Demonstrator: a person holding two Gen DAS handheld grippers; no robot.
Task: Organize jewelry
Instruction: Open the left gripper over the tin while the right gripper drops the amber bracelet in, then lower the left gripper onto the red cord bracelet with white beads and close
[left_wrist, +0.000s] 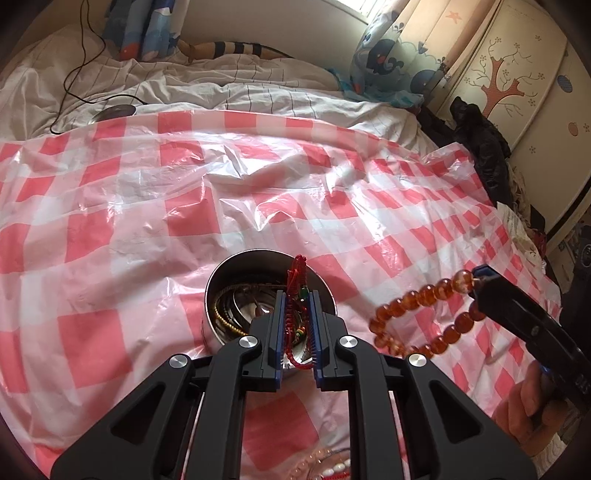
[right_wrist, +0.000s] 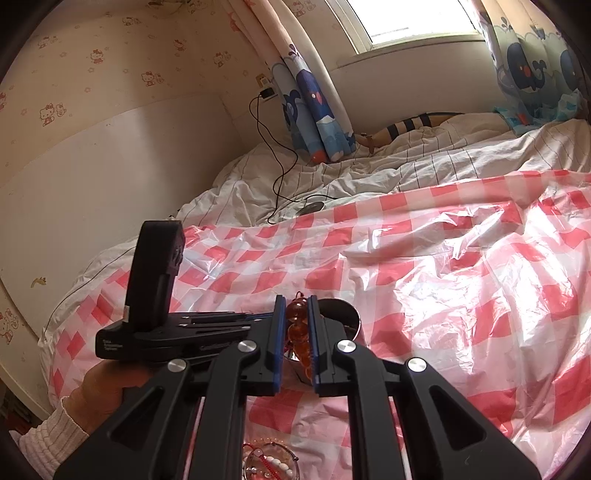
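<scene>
My left gripper (left_wrist: 297, 295) is shut on a red cord bracelet (left_wrist: 295, 280) with green beads, and holds it over a steel bowl (left_wrist: 221, 273). Several bangles and a gold chain lie in that bowl. At the right, my right gripper (left_wrist: 478, 278) is shut on an amber bead bracelet (left_wrist: 417, 314), whose loop hangs free above the sheet. In the right wrist view the amber beads (right_wrist: 297, 325) sit between the pads of the right gripper (right_wrist: 296, 299). The steel bowl (right_wrist: 347, 308) is just behind, and the left gripper (right_wrist: 266, 316) comes in from the left.
A pink-and-white checked plastic sheet (left_wrist: 258, 192) covers the bed. A glass dish (right_wrist: 269, 461) with white beads and red cord lies close below. White bedding (left_wrist: 221, 81), a black cable (right_wrist: 273, 155), curtains and a wardrobe (left_wrist: 517, 92) ring the bed.
</scene>
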